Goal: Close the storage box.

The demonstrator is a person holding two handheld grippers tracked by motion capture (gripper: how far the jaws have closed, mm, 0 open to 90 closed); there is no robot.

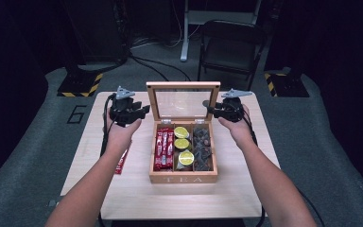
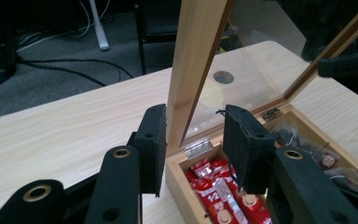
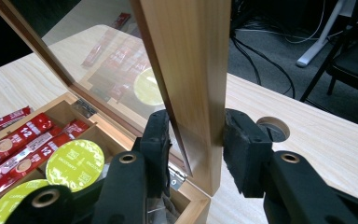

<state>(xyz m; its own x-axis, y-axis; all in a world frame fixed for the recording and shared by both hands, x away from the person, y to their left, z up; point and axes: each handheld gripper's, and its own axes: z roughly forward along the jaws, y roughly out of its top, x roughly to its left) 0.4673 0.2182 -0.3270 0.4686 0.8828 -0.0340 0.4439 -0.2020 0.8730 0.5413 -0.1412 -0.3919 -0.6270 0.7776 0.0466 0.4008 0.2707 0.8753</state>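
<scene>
Lid: the glass-paned lid (image 1: 183, 100) of the tea box (image 1: 183, 178) stands upright, each side rail between one gripper's jaws, so both hands steady it open.
Left gripper (image 2: 193, 140): jaws part open astride the lid's left rail; the outer pad sits at the wood, the inner pad stands clear, so no firm hold.
Right gripper (image 3: 196, 140): jaws narrow around the right rail, both pads at or just off the wood; it cannot be told whether they press.
Below the jaws: red sachets (image 2: 216, 189), yellow-green pods (image 3: 74, 163), dark tea bags (image 1: 202, 147) lie exposed.
Room: bare table (image 2: 65, 135) outside each jaw; hinges (image 3: 85, 108) beneath limit travel.
</scene>
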